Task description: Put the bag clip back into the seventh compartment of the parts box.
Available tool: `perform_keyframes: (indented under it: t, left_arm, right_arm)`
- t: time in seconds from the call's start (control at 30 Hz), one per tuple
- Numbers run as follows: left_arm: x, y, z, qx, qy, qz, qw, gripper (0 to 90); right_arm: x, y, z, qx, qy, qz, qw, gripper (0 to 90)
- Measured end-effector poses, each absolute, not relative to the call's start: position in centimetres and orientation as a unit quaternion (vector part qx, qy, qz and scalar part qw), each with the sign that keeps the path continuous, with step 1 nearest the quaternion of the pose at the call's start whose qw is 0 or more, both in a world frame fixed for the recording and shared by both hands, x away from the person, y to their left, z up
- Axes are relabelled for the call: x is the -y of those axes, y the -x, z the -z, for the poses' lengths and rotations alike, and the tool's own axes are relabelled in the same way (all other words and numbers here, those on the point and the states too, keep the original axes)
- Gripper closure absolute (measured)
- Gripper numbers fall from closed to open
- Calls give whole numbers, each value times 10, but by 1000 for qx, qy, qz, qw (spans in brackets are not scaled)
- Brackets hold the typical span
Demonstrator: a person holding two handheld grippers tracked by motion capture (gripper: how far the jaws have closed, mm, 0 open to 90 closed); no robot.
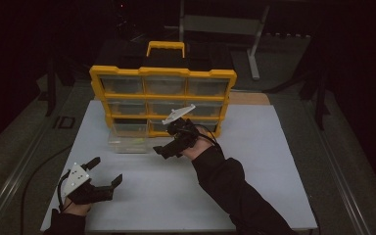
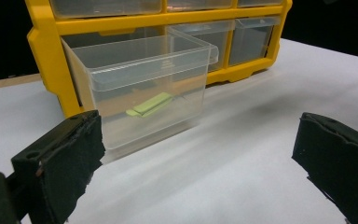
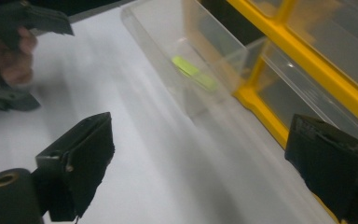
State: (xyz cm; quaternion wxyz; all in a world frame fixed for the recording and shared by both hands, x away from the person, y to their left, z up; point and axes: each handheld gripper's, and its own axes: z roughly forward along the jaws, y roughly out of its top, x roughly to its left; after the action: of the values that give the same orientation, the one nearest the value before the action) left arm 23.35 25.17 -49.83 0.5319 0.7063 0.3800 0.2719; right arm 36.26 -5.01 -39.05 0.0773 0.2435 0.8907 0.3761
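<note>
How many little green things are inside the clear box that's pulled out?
1. A flat light-green piece lies on the floor of the clear plastic drawer pulled out of the yellow organizer. Another could hide under it.

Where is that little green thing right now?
The green piece lies inside the clear drawer, pulled out at the yellow organizer's lower left.

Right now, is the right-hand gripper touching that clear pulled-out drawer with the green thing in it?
Apart. In the right gripper view, the open jaws of the right gripper frame bare white table, with the clear drawer lying farther ahead, a plain gap between.
</note>
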Motion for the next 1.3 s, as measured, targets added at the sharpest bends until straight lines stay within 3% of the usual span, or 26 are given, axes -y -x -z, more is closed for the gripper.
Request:
perform_keyframes:
  t: [0.83, 1.3]
  left_arm:
    - [-252, -233, 498, -378, -709, -273, 529, 13]
    - [-252, -233, 498, -380, -707, -271, 531, 13]
  right_arm:
    - [147, -334, 422, -861, -294, -407, 82, 82]
    - [194, -321, 446, -844, -331, -408, 108, 82]
